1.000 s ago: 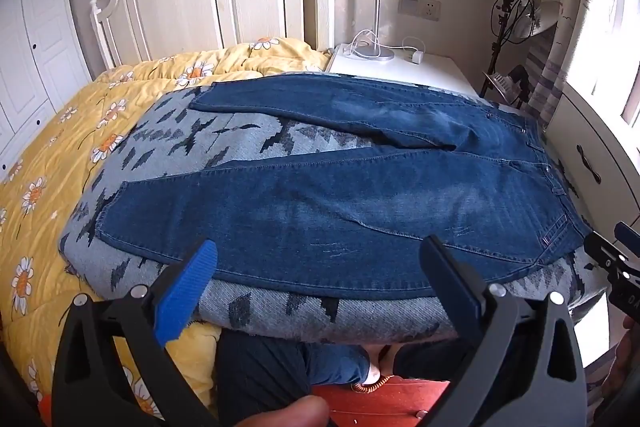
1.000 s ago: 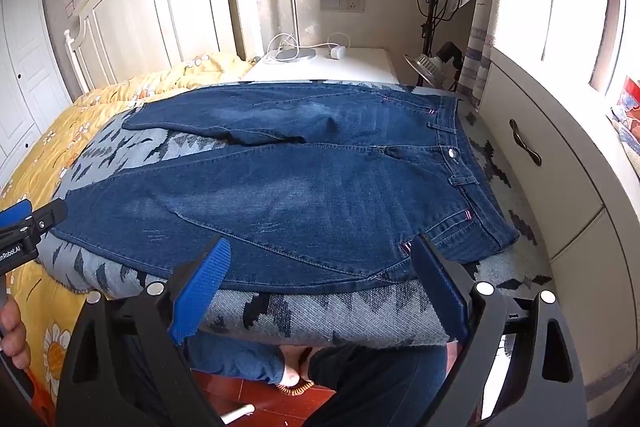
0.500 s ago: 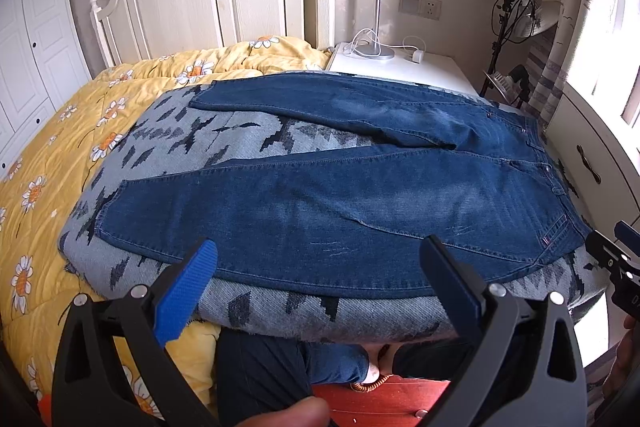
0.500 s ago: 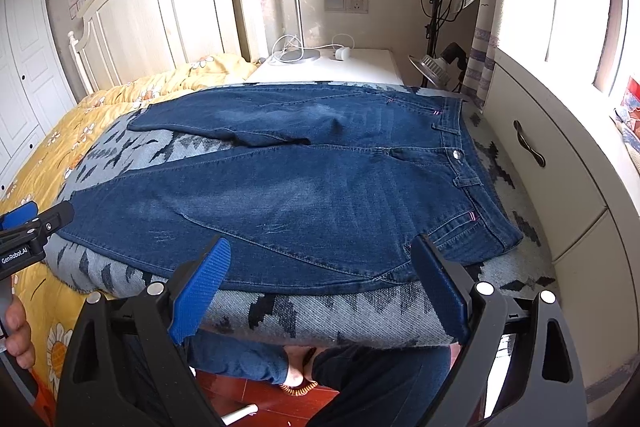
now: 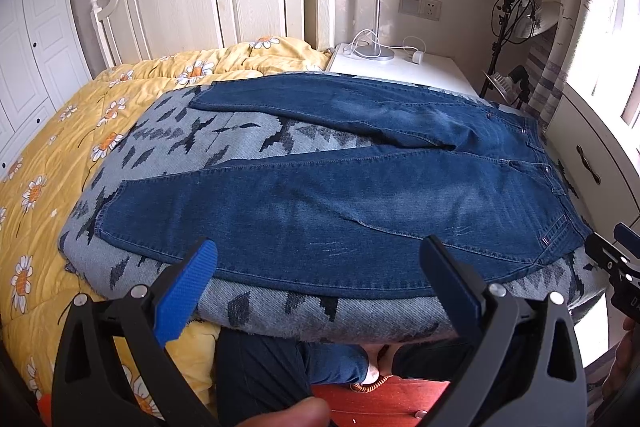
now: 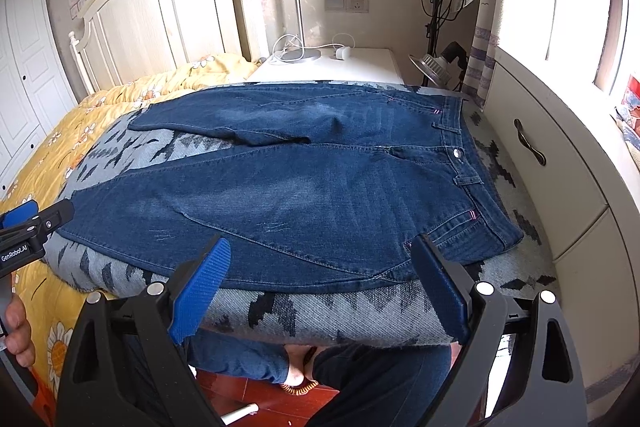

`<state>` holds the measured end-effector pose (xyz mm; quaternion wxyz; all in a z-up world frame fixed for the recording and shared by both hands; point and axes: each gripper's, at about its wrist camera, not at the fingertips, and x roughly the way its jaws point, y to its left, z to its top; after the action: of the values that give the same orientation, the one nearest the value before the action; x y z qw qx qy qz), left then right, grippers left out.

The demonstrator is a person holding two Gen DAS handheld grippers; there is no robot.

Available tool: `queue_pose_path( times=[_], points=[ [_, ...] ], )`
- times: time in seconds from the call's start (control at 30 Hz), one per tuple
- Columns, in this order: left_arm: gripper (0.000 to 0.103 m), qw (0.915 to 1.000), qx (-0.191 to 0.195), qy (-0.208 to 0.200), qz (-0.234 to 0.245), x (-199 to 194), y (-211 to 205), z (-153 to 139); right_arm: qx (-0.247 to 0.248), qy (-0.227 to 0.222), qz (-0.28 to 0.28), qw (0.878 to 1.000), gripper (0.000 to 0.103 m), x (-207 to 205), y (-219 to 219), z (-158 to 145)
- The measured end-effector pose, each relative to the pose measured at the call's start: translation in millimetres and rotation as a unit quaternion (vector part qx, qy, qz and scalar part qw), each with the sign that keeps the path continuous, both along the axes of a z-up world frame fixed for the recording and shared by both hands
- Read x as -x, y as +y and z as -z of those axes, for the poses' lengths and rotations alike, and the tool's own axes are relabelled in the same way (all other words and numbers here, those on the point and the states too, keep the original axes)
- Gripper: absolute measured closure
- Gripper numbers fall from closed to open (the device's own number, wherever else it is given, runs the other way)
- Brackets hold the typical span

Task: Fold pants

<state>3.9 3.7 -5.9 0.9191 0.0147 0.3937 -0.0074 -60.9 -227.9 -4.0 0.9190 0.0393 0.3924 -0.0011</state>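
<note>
Pre-grasp: left gripper (image 5: 318, 263) and right gripper (image 6: 320, 257) both hover spread wide and empty at the near bed edge, jeans (image 6: 304, 187) untouched, flat on the grey patterned blanket (image 5: 248, 135), waistband right, legs splayed. Next likely calls for pinching the near leg's edge and carrying it onto the far leg. Versus earlier frames, almost no change; the right view sits slightly lower and nearer.

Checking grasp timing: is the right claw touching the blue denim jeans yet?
Cannot tell. In the right wrist view the right claw is wide open, its tips overlapping the near edge of the blue denim jeans; neither contact nor gap shows plainly.
</note>
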Motion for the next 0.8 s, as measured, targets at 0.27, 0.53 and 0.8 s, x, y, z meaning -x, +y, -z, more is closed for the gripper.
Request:
queue_pose_path(
  times=[0.27,0.53,0.8],
  points=[
    [0.002,1.0000,0.000,0.000,0.000,0.2,0.2,0.1,-0.001,0.000,-0.001,1.000,0.015,0.7,0.2,1.5],
    [0.002,1.0000,0.000,0.000,0.001,0.1,0.2,0.1,-0.005,0.000,-0.003,1.000,0.015,1.6,0.8,2.3],
    [0.002,1.0000,0.001,0.001,0.001,-0.1,0.5,0.0,-0.005,0.000,-0.004,1.000,0.015,1.9,1.2,2.4]
  ],
)
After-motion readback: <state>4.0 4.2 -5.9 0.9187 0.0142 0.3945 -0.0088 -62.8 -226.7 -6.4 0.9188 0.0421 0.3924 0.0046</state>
